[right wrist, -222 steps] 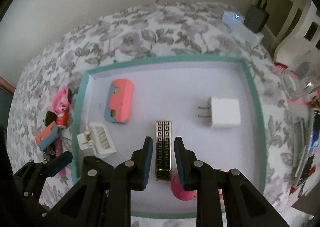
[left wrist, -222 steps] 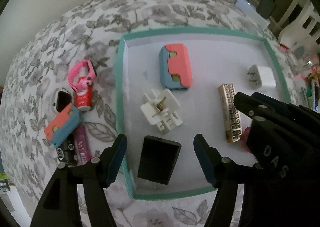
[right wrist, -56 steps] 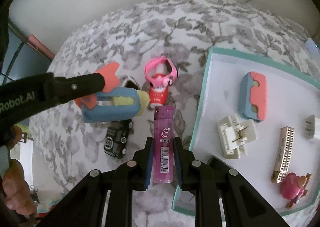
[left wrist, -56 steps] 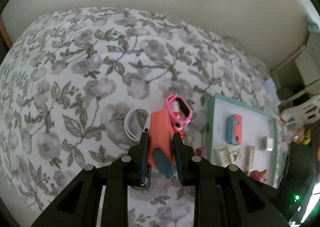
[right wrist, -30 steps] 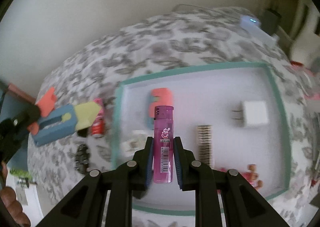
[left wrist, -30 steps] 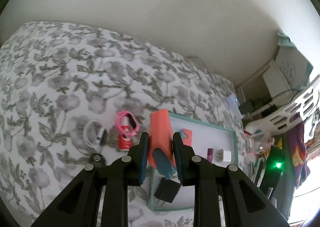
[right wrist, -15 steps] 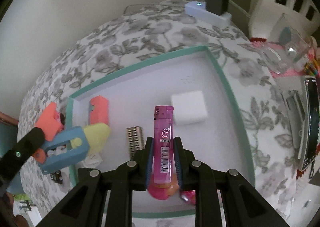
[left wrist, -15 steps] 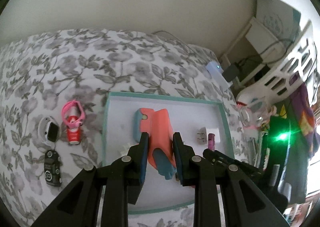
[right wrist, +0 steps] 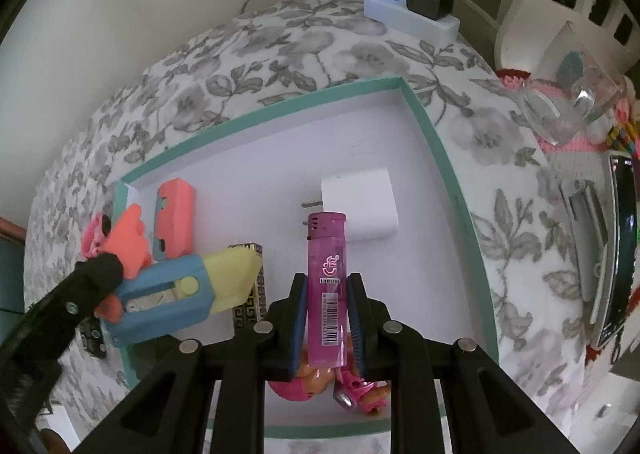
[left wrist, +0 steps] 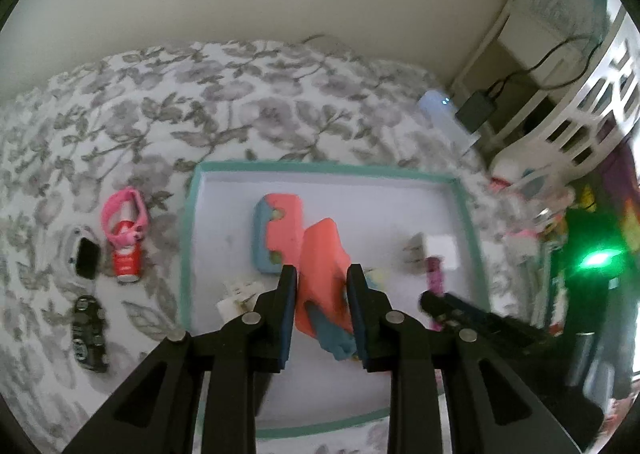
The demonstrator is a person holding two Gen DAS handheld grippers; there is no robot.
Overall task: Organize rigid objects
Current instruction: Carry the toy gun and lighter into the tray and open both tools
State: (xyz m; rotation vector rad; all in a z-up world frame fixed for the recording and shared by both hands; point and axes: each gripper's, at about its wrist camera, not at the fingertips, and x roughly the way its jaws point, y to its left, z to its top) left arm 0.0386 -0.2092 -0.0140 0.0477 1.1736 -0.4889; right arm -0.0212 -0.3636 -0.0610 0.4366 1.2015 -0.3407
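Note:
My left gripper [left wrist: 320,278] is shut on a coral, blue and yellow toy cutter [left wrist: 324,282], held above the white tray with a teal rim [left wrist: 188,238]. The cutter also shows in the right wrist view [right wrist: 168,290]. My right gripper [right wrist: 326,286] is shut on a pink lighter [right wrist: 326,286], held over the tray [right wrist: 440,158] near a white plug adapter [right wrist: 360,206]. A second coral and blue cutter [left wrist: 278,238] lies in the tray, as do a gold patterned bar [right wrist: 250,310] and a pink doll [right wrist: 320,378].
On the floral cloth left of the tray lie a pink watch-like toy with a red can [left wrist: 124,230], a small white-rimmed device [left wrist: 86,258] and a black remote-like object [left wrist: 90,334]. A white power strip [right wrist: 412,14] and a glass [right wrist: 572,102] stand at the right.
Both grippers have come lower and closer over the tray with their objects. The right gripper has shifted toward the white adapter.

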